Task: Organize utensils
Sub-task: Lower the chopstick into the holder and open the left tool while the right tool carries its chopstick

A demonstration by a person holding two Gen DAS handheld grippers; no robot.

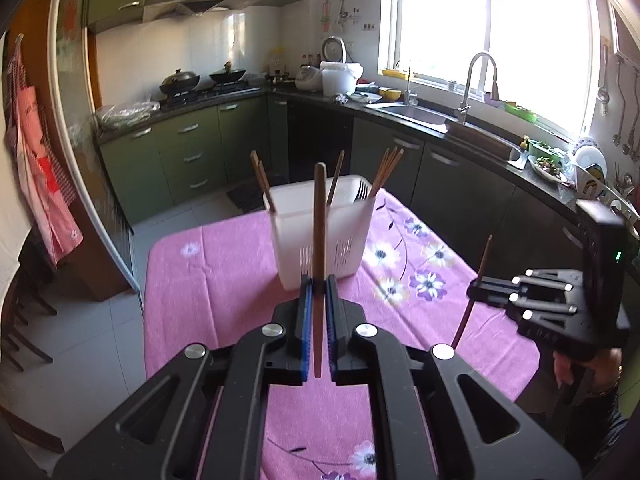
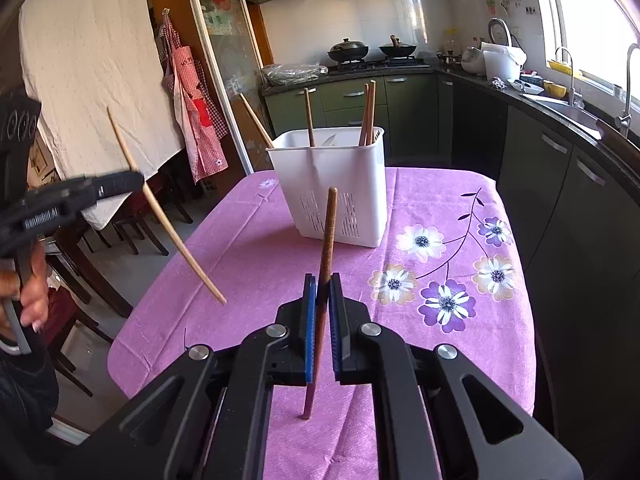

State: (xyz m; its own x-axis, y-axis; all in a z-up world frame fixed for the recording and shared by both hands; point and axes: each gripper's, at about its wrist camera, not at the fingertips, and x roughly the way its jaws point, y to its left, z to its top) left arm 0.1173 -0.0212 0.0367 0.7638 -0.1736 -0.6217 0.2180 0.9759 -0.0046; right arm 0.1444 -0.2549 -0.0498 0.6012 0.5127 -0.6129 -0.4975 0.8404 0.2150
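Chopsticks fill both claws: the left gripper is clamped on a pale wooden chopstick, the right gripper on a dark reddish-brown chopstick, both above the pink flowered tablecloth. Beyond stands the white slotted plastic utensil holder, already holding chopsticks. Best to lift each tip over the rim, keep it upright, then release.

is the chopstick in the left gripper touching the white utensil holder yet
Apart. The right wrist view shows the light chopstick in the left gripper held in the air, well left of the white utensil holder, with open space between them.
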